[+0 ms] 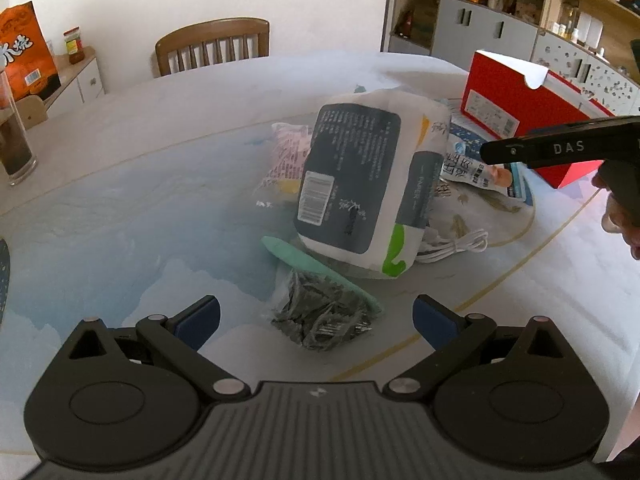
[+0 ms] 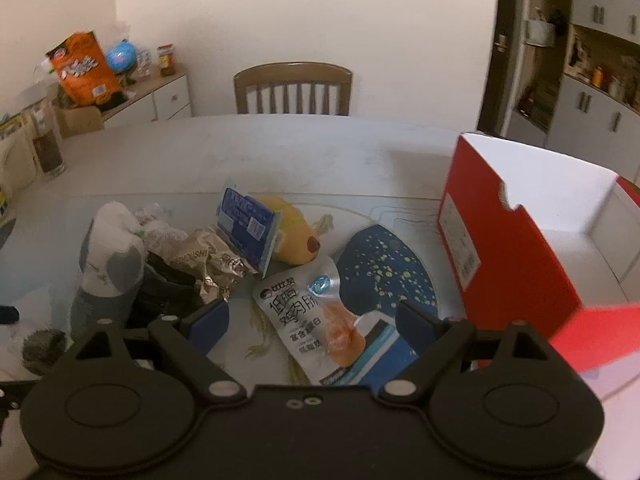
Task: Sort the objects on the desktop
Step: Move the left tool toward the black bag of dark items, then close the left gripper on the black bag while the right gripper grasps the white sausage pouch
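Observation:
My left gripper (image 1: pixel 316 318) is open and empty, low over a clear bag of dark screws (image 1: pixel 320 316) that lies on a green flat piece (image 1: pixel 316 266). Behind stands a white and grey tissue pack (image 1: pixel 360 184), with a white cable (image 1: pixel 456 246) and a pink snack bag (image 1: pixel 286 152) beside it. My right gripper (image 2: pixel 314 326) is open and empty, just above a chicken snack pouch (image 2: pixel 308 312). It also shows in the left wrist view (image 1: pixel 560 148). A blue packet (image 2: pixel 248 226), a yellow toy (image 2: pixel 294 234) and silver wrappers (image 2: pixel 216 264) lie beyond.
An open red box (image 2: pixel 512 248) stands at the right on the table (image 1: pixel 120 200); it also shows in the left wrist view (image 1: pixel 516 104). A dark blue round mat (image 2: pixel 384 272) lies under the pouch. A glass (image 1: pixel 14 140) stands at the far left. A wooden chair (image 1: pixel 212 46) is behind the table.

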`<state>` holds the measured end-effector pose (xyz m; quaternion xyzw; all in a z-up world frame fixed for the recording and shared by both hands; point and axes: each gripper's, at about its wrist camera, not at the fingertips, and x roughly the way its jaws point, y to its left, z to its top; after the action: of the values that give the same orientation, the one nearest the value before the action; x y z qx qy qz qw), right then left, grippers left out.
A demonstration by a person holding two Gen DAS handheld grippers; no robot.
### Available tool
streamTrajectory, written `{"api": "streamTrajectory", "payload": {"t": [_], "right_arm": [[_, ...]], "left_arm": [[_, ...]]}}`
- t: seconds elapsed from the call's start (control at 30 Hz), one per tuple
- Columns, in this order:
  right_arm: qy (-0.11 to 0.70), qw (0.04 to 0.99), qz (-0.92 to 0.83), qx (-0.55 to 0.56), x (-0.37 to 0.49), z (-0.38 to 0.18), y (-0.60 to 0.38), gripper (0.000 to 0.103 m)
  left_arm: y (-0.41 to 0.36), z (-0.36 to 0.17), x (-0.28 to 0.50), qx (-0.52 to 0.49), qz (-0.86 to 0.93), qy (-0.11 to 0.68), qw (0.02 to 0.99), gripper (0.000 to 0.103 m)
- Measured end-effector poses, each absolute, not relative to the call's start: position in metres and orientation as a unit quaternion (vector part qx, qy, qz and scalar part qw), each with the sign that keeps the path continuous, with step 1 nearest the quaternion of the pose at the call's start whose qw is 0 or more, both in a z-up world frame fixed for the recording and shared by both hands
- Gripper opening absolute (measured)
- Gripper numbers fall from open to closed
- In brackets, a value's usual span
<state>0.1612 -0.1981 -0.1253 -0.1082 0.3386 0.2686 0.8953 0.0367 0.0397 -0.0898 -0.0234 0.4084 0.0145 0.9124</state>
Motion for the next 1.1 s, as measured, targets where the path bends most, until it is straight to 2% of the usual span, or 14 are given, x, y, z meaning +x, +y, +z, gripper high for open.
{"api": "streamTrajectory", "payload": {"t": [0.27, 0.53, 1.1], "right_arm": [[0.343, 0.873, 0.306, -0.161, 0.180, -0.140, -0.186, 0.090], [0.348, 0.855, 0.334, -0.189, 0.192, -0.152, -0.174, 0.089], [0.373, 0.844, 0.355, -0.151, 0.218, -0.167, -0.168, 0.087]], "left_arm": [[0.041, -0.094, 0.041, -0.028, 0.035, 0.416, 0.908, 0.103], [0.041, -0.099, 0.045, -0.039, 0.051, 0.417, 0.906, 0.098], [0.047, -0.100, 0.045, -0.069, 0.057, 0.415, 0.906, 0.089]]}}
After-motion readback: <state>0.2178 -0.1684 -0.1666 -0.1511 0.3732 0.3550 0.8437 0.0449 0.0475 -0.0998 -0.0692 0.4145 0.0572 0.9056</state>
